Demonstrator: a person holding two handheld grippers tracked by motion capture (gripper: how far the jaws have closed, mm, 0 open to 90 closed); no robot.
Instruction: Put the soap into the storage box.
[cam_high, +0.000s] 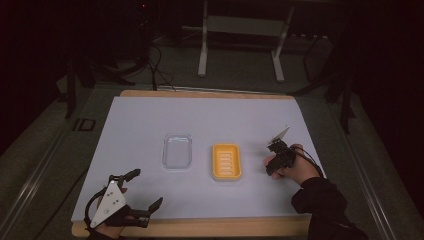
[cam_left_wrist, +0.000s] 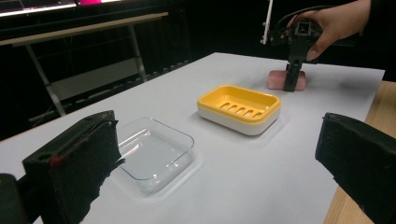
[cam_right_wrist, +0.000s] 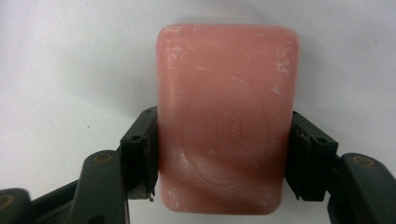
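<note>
A pink soap bar (cam_right_wrist: 227, 84) lies flat on the white sheet, to the right of a yellow soap dish (cam_high: 227, 161) with a slotted bottom. My right gripper (cam_right_wrist: 224, 140) points down on the bar and is shut on it, one jaw against each long side. From the left gripper view the bar (cam_left_wrist: 276, 78) still rests on the sheet under that gripper (cam_left_wrist: 291, 79). A clear plastic tray (cam_high: 177, 151) sits left of the dish. My left gripper (cam_high: 147, 187) hovers open near the front left edge, nothing between its jaws.
The white sheet (cam_high: 210, 117) covers a wooden table (cam_high: 200, 227) whose bare edge shows at the front. Metal stand legs (cam_high: 202, 55) and cables lie on the dark floor beyond the far edge.
</note>
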